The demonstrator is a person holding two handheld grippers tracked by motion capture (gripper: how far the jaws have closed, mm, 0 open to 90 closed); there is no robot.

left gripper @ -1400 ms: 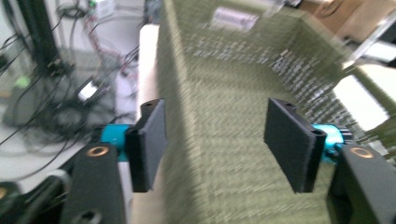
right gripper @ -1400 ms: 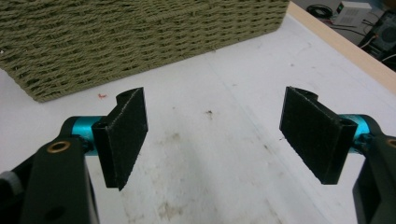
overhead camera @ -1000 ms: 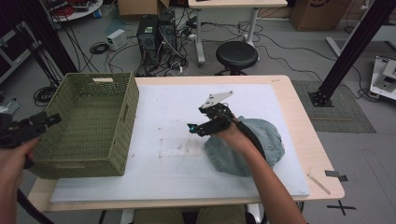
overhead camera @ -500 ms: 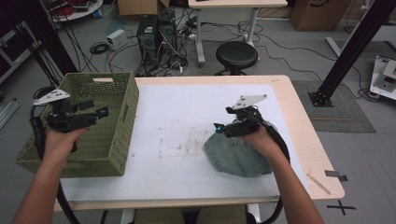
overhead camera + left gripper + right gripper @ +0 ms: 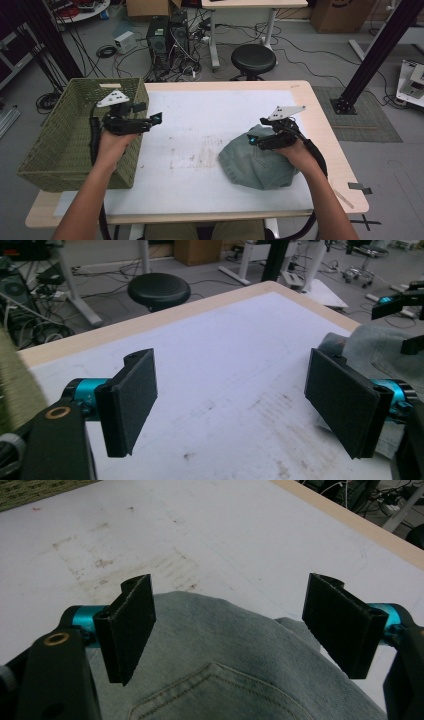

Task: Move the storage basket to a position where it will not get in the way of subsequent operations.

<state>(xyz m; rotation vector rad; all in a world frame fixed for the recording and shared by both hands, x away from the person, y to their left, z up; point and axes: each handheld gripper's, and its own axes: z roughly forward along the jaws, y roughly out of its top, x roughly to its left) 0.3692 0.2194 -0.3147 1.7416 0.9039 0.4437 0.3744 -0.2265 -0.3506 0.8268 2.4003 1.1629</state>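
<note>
A bundle of light-blue jeans (image 5: 257,162) lies on the right half of the white mat (image 5: 200,125); a back pocket seam shows on the jeans (image 5: 235,670). My right gripper (image 5: 254,141) hovers open over the bundle's far left edge, its jaws wide apart with nothing between them (image 5: 227,625). My left gripper (image 5: 156,119) is open above the mat's left side, next to the green woven basket (image 5: 60,135), pointing right across the table. In the left gripper view the jaws (image 5: 240,395) frame bare mat, with the jeans (image 5: 380,345) at the right.
A black stool (image 5: 253,58), computer towers and cables sit on the floor beyond the table's far edge. A black frame post (image 5: 380,50) stands at the right. Bits of tape (image 5: 360,186) lie on the table's wooden right edge.
My left gripper has swung in from outside the basket to over the mat's left edge. My right gripper moved right and back along the jeans, which now lie more bunched.
</note>
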